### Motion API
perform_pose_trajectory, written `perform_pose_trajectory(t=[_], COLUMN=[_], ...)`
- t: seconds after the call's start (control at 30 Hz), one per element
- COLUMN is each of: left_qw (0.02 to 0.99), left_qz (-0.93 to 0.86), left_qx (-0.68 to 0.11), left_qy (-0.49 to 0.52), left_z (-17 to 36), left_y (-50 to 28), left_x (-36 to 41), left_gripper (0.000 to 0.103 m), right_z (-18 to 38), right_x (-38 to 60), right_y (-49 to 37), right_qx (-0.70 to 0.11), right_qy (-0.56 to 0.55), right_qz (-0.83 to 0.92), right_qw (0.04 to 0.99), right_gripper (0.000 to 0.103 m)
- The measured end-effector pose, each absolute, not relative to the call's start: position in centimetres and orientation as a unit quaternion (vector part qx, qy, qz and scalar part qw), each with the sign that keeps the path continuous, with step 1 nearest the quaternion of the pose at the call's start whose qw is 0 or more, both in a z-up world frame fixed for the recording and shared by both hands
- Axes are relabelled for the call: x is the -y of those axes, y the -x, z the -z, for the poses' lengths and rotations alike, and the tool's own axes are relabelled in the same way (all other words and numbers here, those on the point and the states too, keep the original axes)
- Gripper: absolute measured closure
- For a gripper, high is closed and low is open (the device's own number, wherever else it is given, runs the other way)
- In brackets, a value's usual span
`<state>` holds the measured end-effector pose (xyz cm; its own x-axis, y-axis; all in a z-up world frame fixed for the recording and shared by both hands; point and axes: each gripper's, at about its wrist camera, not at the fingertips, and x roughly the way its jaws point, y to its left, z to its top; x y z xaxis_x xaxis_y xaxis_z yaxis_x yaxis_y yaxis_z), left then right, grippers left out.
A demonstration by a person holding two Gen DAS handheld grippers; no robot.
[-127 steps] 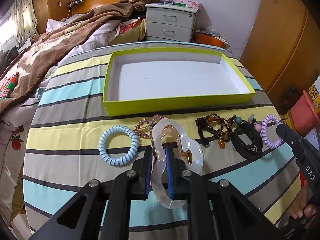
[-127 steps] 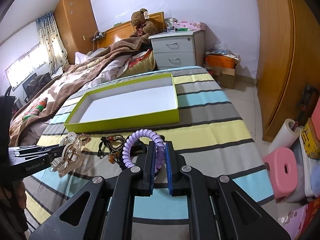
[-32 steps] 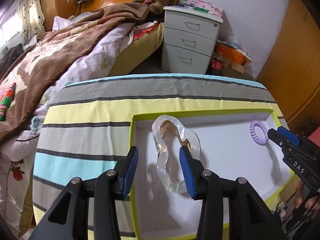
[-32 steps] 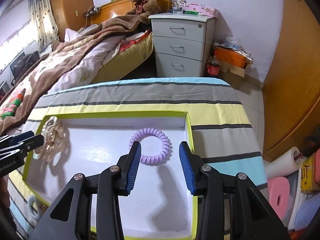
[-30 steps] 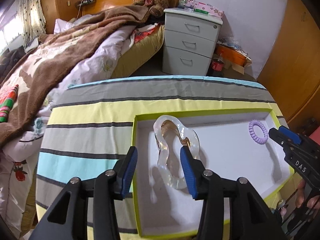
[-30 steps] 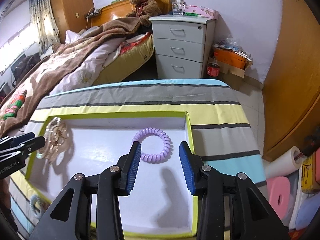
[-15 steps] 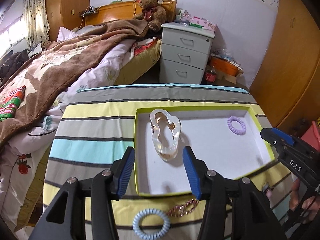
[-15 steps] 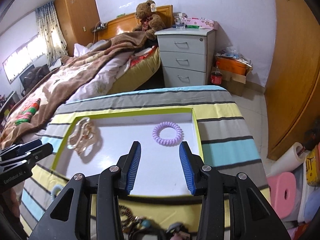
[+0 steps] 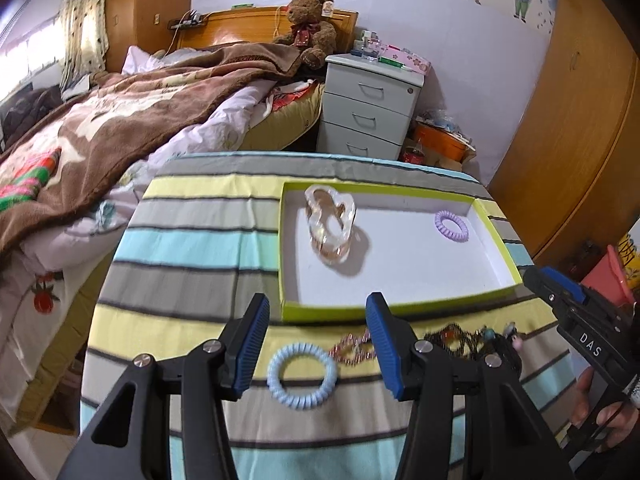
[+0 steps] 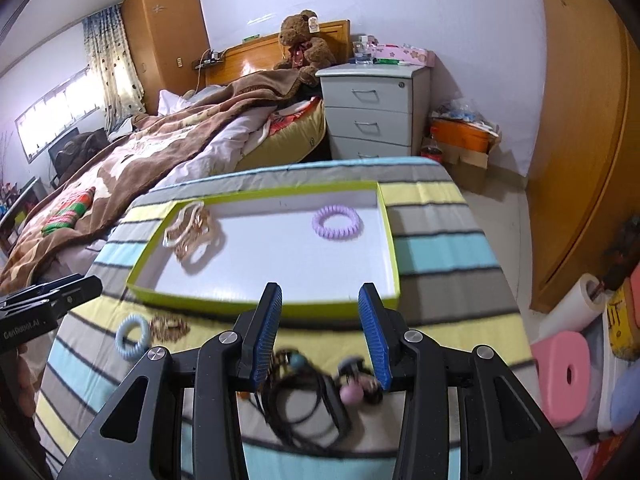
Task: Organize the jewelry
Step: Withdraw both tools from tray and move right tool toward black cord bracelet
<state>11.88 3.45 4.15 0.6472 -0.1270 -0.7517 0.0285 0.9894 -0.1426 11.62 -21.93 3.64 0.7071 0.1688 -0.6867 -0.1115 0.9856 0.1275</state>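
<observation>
Going left to right across your striped worktop (image 9: 192, 240): near the front edge there's the pale blue coil hair tie (image 9: 302, 376), a ribbed plastic ring lying flat, and just beside it on the right a small pinkish beaded bracelet (image 9: 354, 350). Your left hand-held gripper (image 9: 316, 344) hangs above those two with its blue ribbed pads spread wide and nothing between them.

Behind them is the shallow lime-green tray (image 9: 348, 312) with the white floor, long side running along the worktop's front edge. In its far left corner lies the clear wavy hair claw (image 9: 330, 226), glossy see-through plastic with amber bits inside, long axis running from the tray's back wall toward the front. Over by the far right corner is the purple coil hair tie (image 9: 451, 226), flat, same ribbed spiral look as the blue one.

Right of the bracelet, along the front edge, there's a dark tangle of beaded cord jewelry (image 10: 304, 396) with teal and pink beads, pretty blurred. Your right hand-held gripper (image 10: 320, 332) is over that pile, jaws apart, gripping nothing.

Compared with about four seconds back: you had the claw pinched in the left and the purple tie in the right, both still in front of the tray. A second ago you were right over the tray, already let go; both grippers have since pulled back to the front edge.
</observation>
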Motion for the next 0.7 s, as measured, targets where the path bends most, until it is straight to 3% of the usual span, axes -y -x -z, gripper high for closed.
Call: perform_pose_trajectory(t=[0.47, 0.7], left_qw=[0.898, 0.888], left_qz=[0.026, 0.014], left_qx=[-0.435, -0.453], left_qy=[0.069, 0.071], left_z=[-0.7, 0.9], left_y=[-7.9, -7.4], left_x=[-6.2, -7.0], left_gripper=[0.051, 0.051], right_z=[-1.0, -1.0], right_x=[23.8, 20.6], right_y=[-6.1, -5.9], right_qx=[-0.39, -0.385], right_qy=[-0.043, 0.012], right_qz=[-0.089, -0.13], right_qw=[0.916, 0.914], right_gripper=[0.062, 0.062])
